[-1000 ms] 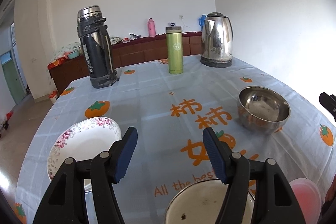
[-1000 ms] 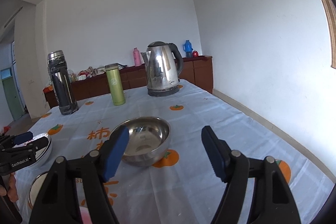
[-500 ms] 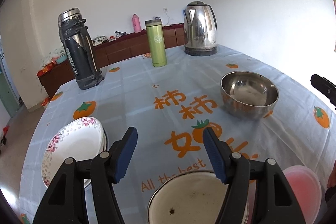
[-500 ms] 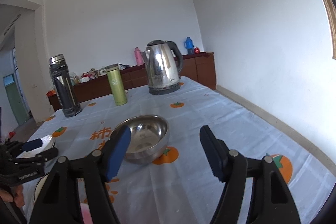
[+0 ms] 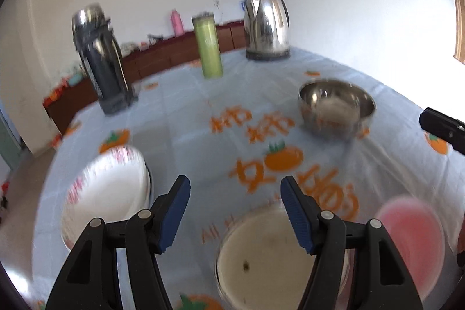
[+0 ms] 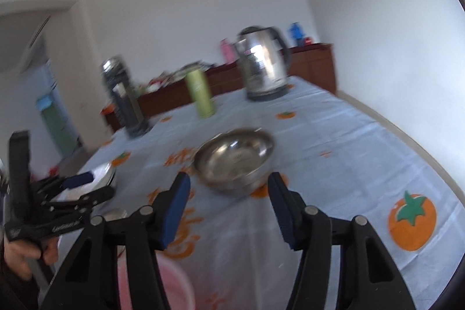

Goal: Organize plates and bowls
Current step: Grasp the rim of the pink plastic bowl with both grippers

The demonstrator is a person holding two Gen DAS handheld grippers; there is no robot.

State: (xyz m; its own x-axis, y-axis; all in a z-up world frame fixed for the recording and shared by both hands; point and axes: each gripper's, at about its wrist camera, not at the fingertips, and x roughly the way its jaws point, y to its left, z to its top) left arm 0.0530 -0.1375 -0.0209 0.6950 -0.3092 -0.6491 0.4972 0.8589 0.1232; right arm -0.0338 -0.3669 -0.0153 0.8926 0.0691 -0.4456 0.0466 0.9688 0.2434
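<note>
Toward the table's left edge lies the floral plate, and at the near edge the white enamel bowl sits under the left gripper, whose jaws are spread and empty; lower it squarely over that rim. The right gripper is closing on nothing, the steel bowl mid-table just beyond its tips; better to hold the jaws wide until they straddle its wall, clear of the pink bowl.
</note>
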